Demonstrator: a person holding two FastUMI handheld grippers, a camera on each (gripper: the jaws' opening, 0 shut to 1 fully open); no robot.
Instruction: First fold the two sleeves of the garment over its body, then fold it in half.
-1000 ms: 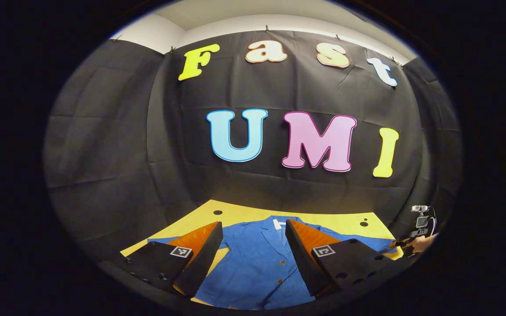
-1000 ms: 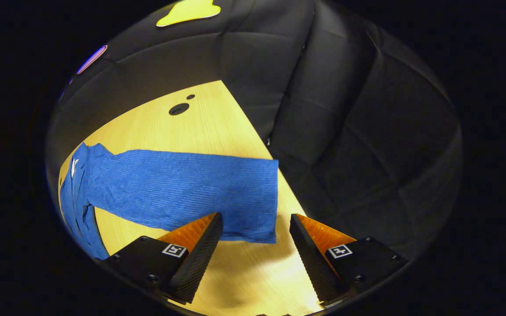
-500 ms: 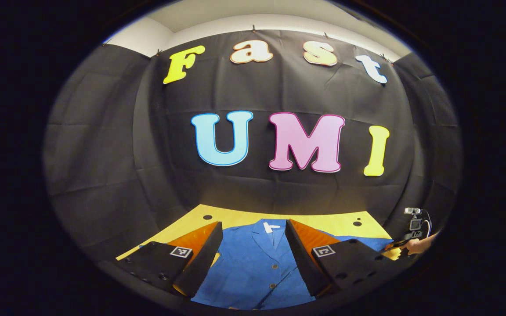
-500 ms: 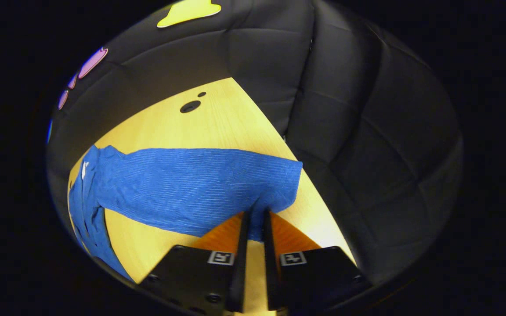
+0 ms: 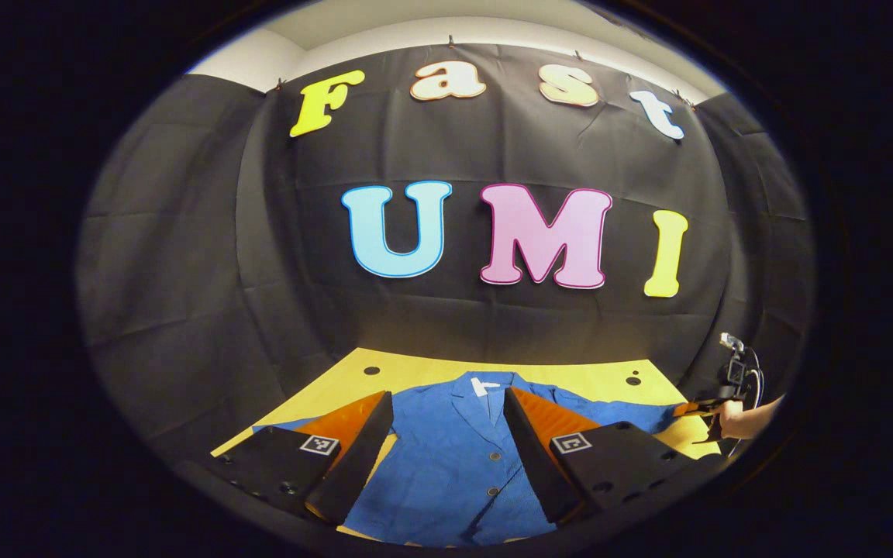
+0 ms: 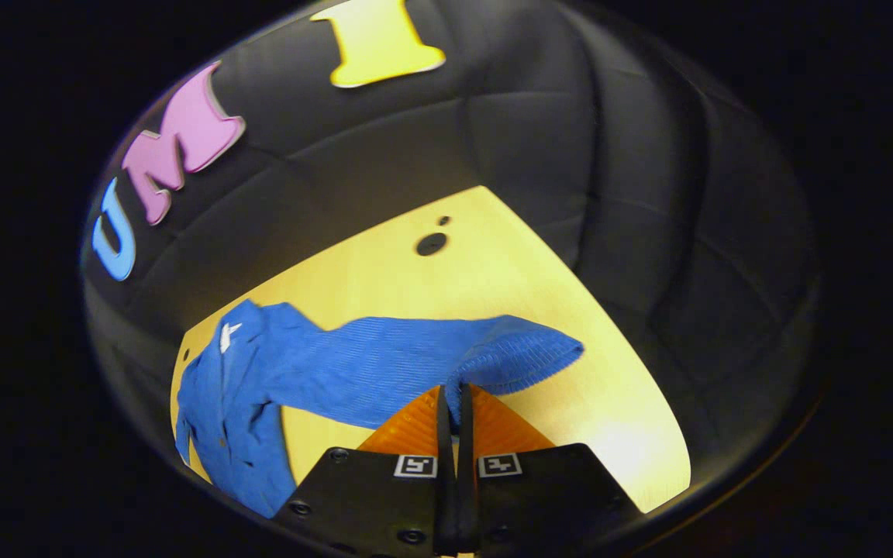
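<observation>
While the blue jacket (image 5: pixel 454 457) lies face up and spread on the yellow wooden table (image 5: pixel 570 378), collar toward the black cloth wall (image 5: pixel 183 294), little else stands around it: two dark round holes (image 6: pixel 431 243) mark the table's far corner in the right gripper view, and nothing lies on the cloth itself. A small white tag (image 5: pixel 480 385) sits inside the collar; any writing on it is too small to read. Small dark buttons (image 5: pixel 494 456) run down the front.

The left gripper (image 5: pixel 446 449) hangs above the jacket's body with its jaws spread wide, touching nothing, and its fingers (image 5: pixel 353 457) cover part of the front.

The right gripper (image 6: pixel 453 434) has its jaws pressed together on the cuff end of the right sleeve (image 6: pixel 415 364), which appears lifted and bunched off the table there. In the left gripper view that same gripper (image 5: pixel 696 408) shows at the far right table edge, held level by a hand (image 5: pixel 741 422).
</observation>
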